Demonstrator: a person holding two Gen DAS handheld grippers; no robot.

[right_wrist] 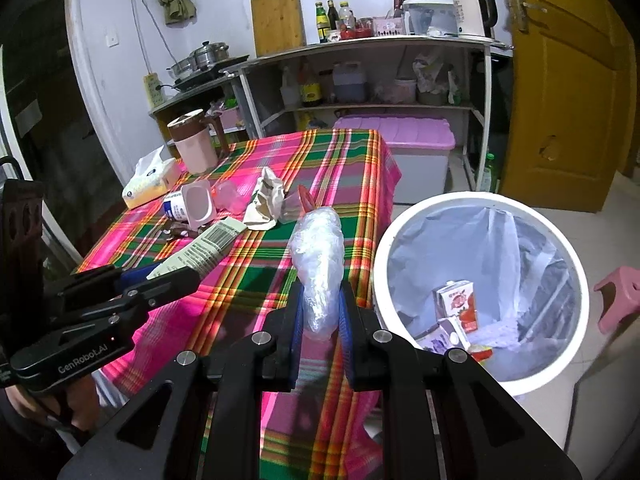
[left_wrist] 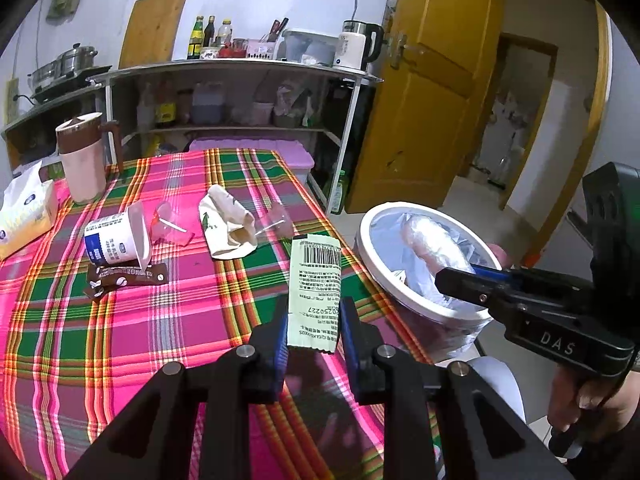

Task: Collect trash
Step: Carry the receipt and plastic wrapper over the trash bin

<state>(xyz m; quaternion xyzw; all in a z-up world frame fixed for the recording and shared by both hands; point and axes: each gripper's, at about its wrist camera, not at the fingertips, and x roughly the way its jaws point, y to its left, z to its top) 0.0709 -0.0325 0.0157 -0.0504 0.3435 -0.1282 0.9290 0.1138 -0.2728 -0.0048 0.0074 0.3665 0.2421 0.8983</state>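
We are holding trash in both grippers. Our right gripper point(right_wrist: 319, 322) is pinching a crumpled clear plastic bag point(right_wrist: 318, 256), its long axis running up the frame; the white bin point(right_wrist: 476, 200) is sitting just to its right, so this hand is nearer. Our left gripper point(left_wrist: 314, 330) is clamping a pale green wrapper point(left_wrist: 316, 280), with the bin at right of that frame, beyond the table point(left_wrist: 120, 340) edge.

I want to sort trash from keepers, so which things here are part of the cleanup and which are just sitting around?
Cleanup: green wrapper in left gripper; crumpled clear plastic in right gripper; white trash bin; yogurt cup; brown wrapper; crumpled paper bag.

Just sitting: tissue box; pink pitcher; kettle.
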